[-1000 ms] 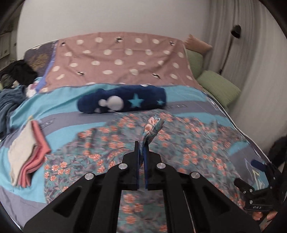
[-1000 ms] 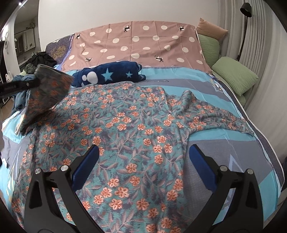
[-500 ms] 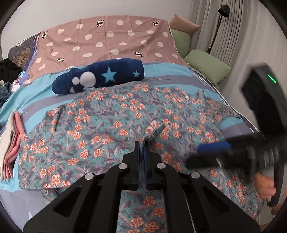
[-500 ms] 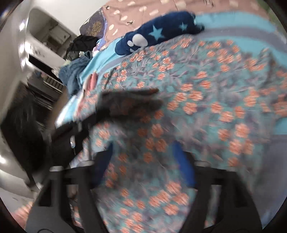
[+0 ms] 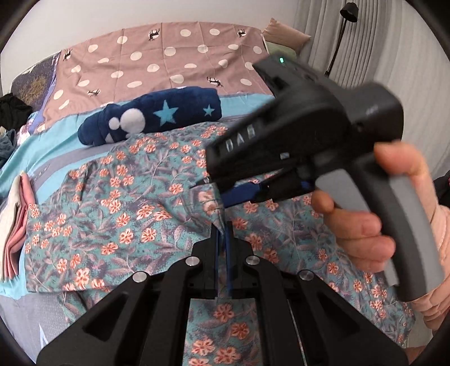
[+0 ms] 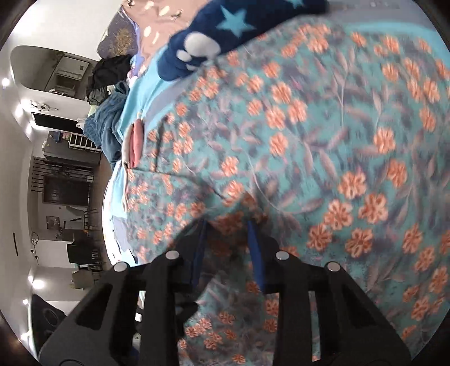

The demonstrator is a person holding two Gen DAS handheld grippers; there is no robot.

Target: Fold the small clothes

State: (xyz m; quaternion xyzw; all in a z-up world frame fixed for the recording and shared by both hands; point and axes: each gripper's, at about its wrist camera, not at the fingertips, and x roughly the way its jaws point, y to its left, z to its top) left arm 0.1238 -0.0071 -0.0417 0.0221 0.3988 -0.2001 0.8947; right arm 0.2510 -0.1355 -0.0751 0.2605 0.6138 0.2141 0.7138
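Left jaws: the left gripper [image 5: 223, 233] is seen clamped on a raised pinch of the teal garment printed with orange flowers [image 5: 126, 214], near its middle.
Right jaws: the right gripper [image 6: 227, 250] is caught closing, with a ridge of the same floral cloth between the blue pads; contact cannot be confirmed through the blur.
Right hand: a hand [image 5: 374, 214] is wrapped round the grey handle, the tool crossing just above the left jaws.
Garment: it is spread flat across the bed, a fold rising where it is pinched.
Step in hand: a second hold is judged to be taken beside the first, ahead of a fold.
Next move: a firm bite, then both holds lifted together and carried over.
Bed: a striped turquoise and grey cover [image 5: 42, 157] carries a rolled navy star-patterned fleece blanket [image 5: 157, 115], a small pink and cream folded stack [image 5: 14, 225] and a dusty-pink polka-dot sheet [image 5: 168, 64].
Room: pale curtains and a black floor lamp [image 5: 347, 12] stand at the right.
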